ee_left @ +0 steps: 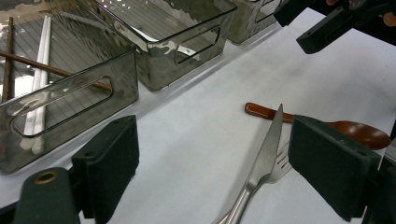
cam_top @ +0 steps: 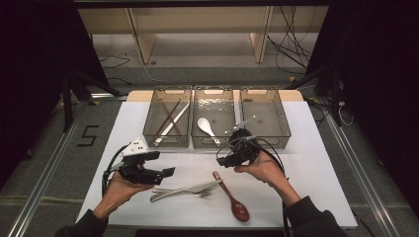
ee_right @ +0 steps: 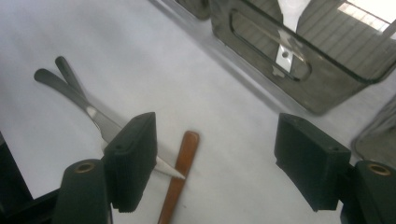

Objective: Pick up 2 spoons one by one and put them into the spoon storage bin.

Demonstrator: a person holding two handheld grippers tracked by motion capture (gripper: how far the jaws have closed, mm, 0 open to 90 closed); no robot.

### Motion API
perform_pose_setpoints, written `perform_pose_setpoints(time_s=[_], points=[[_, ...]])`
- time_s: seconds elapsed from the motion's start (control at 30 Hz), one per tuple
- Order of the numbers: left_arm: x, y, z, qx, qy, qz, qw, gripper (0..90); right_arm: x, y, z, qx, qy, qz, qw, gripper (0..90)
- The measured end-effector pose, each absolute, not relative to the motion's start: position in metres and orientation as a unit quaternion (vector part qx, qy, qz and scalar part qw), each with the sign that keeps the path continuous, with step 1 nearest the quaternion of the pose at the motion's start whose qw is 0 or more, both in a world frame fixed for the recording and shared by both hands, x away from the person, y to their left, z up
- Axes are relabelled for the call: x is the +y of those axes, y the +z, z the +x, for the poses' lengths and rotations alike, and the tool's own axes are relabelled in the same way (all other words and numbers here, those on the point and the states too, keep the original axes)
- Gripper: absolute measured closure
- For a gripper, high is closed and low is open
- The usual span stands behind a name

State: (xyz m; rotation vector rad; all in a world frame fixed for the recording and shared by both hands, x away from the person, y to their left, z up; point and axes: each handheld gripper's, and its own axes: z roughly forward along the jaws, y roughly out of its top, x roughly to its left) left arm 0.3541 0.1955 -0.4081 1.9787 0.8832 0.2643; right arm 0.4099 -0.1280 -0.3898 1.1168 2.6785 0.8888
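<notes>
Brown spoon (cam_top: 232,195) on the bench (cam_top: 316,173), just right of the knife (cam_top: 185,190): long axis diagonal, bowl toward the near edge, handle tip pointing away, touching the knife tip. Fork (cam_top: 200,193) beside the knife. Left tongs (cam_top: 170,172) wide, empty. Right tongs (cam_top: 221,161) wide, empty, above the spoon handle. Three trays beyond; middle tray (cam_top: 212,143) holds a white spoon (cam_top: 206,127).

Left gripper (cam_top: 168,172): black body topped by a grey three-cornered plate, with a black cable looping from its rear. Right gripper (cam_top: 222,161): black body with thin black cables coiled around it. In the gripper views each pair of jaws is black, rising as rounded arms with a brass-ringed hole, ending in blocky dark pads bearing small screw holes. Both forearms wear dark sleeves, pushed back from the wrists.
</notes>
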Motion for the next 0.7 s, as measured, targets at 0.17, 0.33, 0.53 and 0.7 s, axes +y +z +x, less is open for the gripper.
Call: perform_pose_setpoints(time_s=[0.17, 0.33, 0.53, 0.7], points=[[0.196, -0.408, 0.354, 0.358, 0.107, 0.805, 0.461, 16.0, -0.134, -0.395, 0.407, 0.882, 0.285, 0.373, 0.048, 31.0], [0.196, -0.408, 0.354, 0.358, 0.107, 0.803, 0.463, 16.0, -0.136, -0.400, 0.403, 0.885, 0.273, 0.376, 0.044, 31.2], [0.195, -0.408, 0.353, 0.357, 0.108, 0.804, 0.463, 16.0, -0.137, -0.408, 0.397, 0.891, 0.262, 0.370, 0.034, 32.0], [0.195, -0.408, 0.354, 0.357, 0.108, 0.805, 0.462, 16.0, -0.140, -0.413, 0.391, 0.894, 0.248, 0.372, 0.027, 31.0]])
